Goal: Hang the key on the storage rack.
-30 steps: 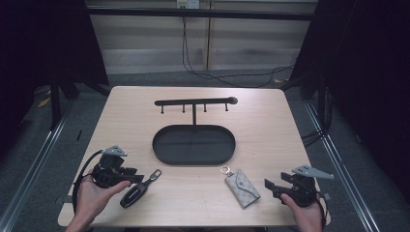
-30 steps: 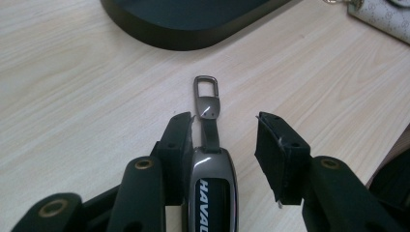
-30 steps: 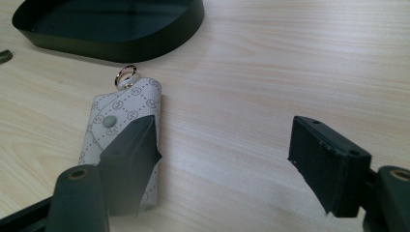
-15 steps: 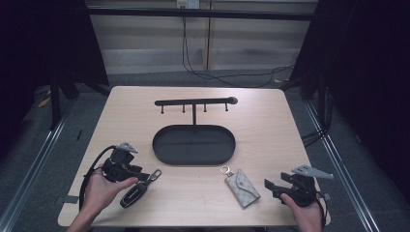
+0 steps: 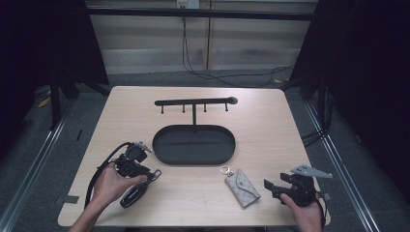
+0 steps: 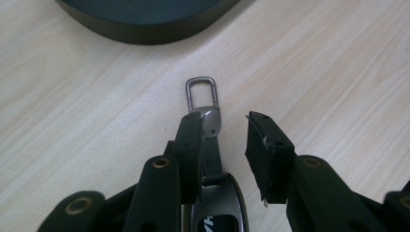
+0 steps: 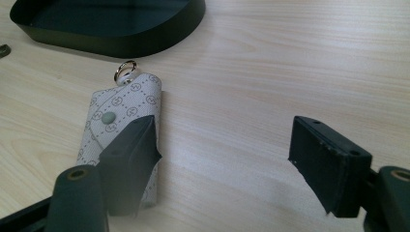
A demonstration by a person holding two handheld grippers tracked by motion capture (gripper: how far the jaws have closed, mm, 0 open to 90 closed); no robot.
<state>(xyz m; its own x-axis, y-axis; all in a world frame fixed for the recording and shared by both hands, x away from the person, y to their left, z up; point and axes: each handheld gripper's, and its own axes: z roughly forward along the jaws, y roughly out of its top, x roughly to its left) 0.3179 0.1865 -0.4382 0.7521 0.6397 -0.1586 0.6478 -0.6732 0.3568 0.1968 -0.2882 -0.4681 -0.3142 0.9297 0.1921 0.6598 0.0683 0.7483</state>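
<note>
Car key (image 5: pixel 134 194) lies flat on the table (image 5: pixel 270 121), long axis running diagonally from the near-left up toward the tray (image 5: pixel 193 145). Its metal clip (image 6: pixel 202 94) points at the tray rim; the black fob body is at the near end. In the left gripper view the key's neck sits under and against the left jaw, clip sticking out just past the jaw tips, fob body back between the jaw bases. Right jaw stands off to the side, bare wood between it and the key. Left gripper (image 5: pixel 145 169) jaws partly open, nothing clamped, held by the left hand (image 5: pixel 111 183).

Key pouch (image 5: pixel 242 187), pale patterned with a snap, lies flat near the front edge, ring (image 7: pixel 124 70) end toward the tray. In the right gripper view it sits ahead of the left jaw, which overlaps its near corner in the view; cannot tell if they touch. Right gripper (image 5: pixel 273 186) jaws wide open, empty, the pouch off to the left-jaw side and clear wood across the gap. Right hand (image 5: pixel 304 212) at the near-right corner of the table.

Tray is dark, oval and empty, just beyond both sets of jaws. A hook rack (image 5: pixel 193 102) stands on a post at its far side. Open tabletop right of the tray, and between key and pouch. Front edge close behind both hands.
</note>
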